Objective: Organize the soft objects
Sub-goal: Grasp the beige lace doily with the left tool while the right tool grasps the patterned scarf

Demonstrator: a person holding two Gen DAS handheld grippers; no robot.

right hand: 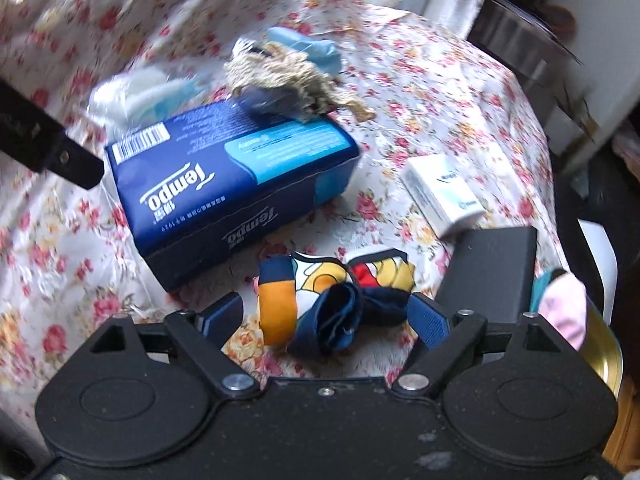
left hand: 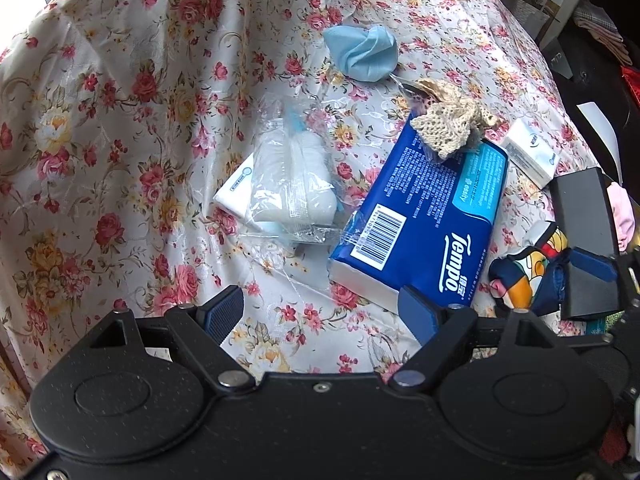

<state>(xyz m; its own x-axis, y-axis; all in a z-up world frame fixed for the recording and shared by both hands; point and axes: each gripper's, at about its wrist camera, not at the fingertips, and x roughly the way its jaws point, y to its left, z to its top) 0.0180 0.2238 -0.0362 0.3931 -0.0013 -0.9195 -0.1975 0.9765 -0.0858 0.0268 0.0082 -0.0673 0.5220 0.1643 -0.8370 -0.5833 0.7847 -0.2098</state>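
Where floral tablecloth drapes | Tempo tissue pack | wall behind

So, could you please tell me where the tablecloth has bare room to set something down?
The widest free patch is the tablecloth left of the clear plastic bag. A smaller gap lies between the Tempo pack and the small white box. It is crowded around the pack, the crochet piece and the patterned cloth.

My left wrist camera looks down along its fingers over the floral tablecloth, fairly high. My right wrist camera sits lower and nearer, facing the same table from the right. Both share the blue Tempo tissue pack.
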